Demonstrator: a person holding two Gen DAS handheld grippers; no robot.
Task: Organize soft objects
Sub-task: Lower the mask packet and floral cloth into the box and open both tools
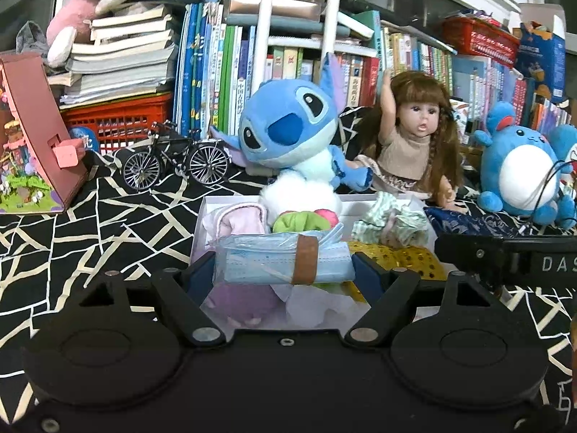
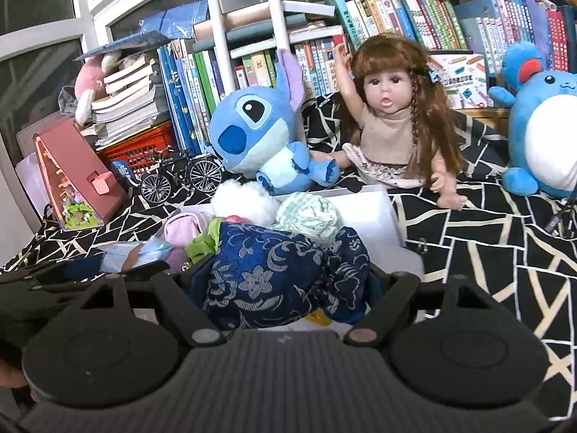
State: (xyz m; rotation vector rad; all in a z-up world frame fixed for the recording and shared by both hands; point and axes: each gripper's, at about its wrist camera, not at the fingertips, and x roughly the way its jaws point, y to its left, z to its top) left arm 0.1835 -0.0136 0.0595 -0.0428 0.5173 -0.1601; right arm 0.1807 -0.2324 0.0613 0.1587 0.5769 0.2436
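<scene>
My left gripper [image 1: 283,265] is shut on a bundle of blue face masks [image 1: 285,261] bound by a brown band, held over a white box [image 1: 274,200]. The box holds soft items: a pink cloth [image 1: 236,222], a green cloth [image 1: 299,222], a white fluffy ball [image 1: 299,189], a striped green cloth [image 1: 391,222] and a yellow sequin cloth [image 1: 407,258]. My right gripper [image 2: 285,279] is shut on a dark blue patterned cloth [image 2: 274,274] above the same box [image 2: 368,209]. The right gripper also shows in the left wrist view [image 1: 505,256].
Behind the box sit a blue Stitch plush [image 1: 288,126], a doll [image 1: 414,137], a blue round plush [image 1: 523,169] and a model bicycle [image 1: 176,158]. A pink house-shaped case [image 1: 39,137] stands at the left. Books and red crates line the back. The black patterned cloth [image 2: 487,245] covers the surface.
</scene>
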